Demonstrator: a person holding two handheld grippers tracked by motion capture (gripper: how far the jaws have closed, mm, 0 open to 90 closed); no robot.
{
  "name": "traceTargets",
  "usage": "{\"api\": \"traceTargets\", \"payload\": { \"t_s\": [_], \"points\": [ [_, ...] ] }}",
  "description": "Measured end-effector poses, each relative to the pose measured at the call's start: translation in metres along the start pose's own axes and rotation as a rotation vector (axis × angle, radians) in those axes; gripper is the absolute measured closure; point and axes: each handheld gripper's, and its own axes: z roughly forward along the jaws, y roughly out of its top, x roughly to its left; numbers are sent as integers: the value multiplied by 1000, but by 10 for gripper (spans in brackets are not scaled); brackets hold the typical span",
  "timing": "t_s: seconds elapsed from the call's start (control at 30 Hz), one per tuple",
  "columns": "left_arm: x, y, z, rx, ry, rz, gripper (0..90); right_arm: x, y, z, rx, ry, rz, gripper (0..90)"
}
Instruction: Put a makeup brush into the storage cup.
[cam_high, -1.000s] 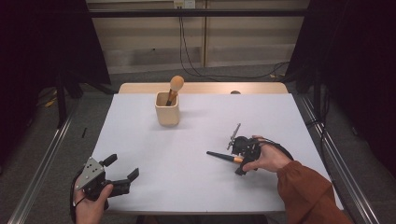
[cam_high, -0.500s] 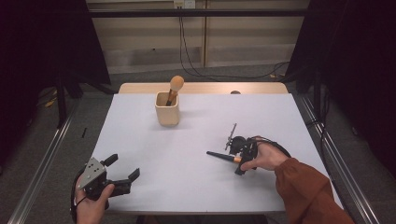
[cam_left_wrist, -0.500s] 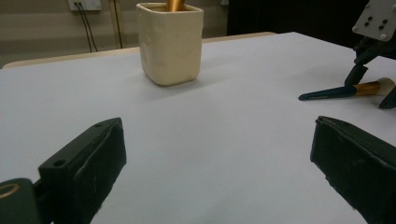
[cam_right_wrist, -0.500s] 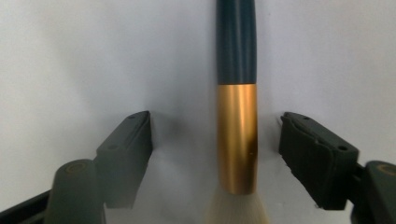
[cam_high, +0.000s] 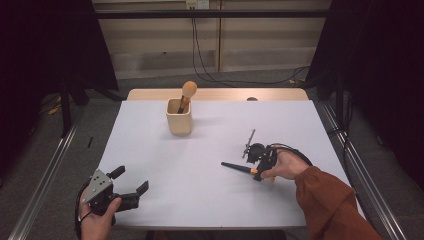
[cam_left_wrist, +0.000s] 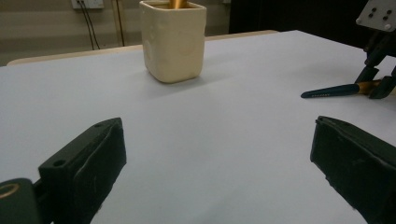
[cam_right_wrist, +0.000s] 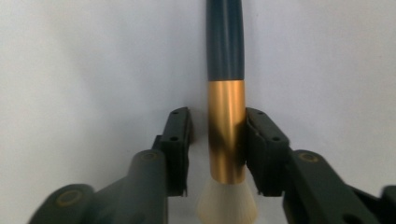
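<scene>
Here the slim makeup brush with a dark blue handle, gold metal ferrule and pale bristle tuft (cam_right_wrist: 226, 135) lies flat on the white desk (cam_high: 200, 165), right of centre, its handle pointing toward the middle and its tuft toward the person's right hand. It looks light and stiff along the handle, while the tuft is soft and would splay if squeezed; the polished ferrule is probably slick, so the best hold seems to be across the ferrule or just above it on the handle, with firm, even pressure. The right gripper (cam_right_wrist: 215, 135) straddles that ferrule: one jaw appears to touch it, the other stands a little off, so the jaws are narrowed around the brush but not yet clamped. Farther back stands a cream, squarish ceramic cup (cam_high: 179, 116) holding a tan round-headed brush (cam_high: 188, 91), well apart from the lying brush. At the near left corner the left gripper (cam_high: 129, 183) is held with its jaws spread wide, holding nothing.
</scene>
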Motion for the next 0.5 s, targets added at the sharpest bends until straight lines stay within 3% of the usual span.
{"api": "traceTargets", "payload": {
  "t_s": [0.13, 0.5],
  "points": [
    [-1, 0, 0, -2, 1, -1, 34, -1, 1, 0, 9, 2, 17, 744],
    [3, -1, 0, -1, 18, -18, 34, 1, -1, -1, 2, -11, 38, 747]
  ]
}}
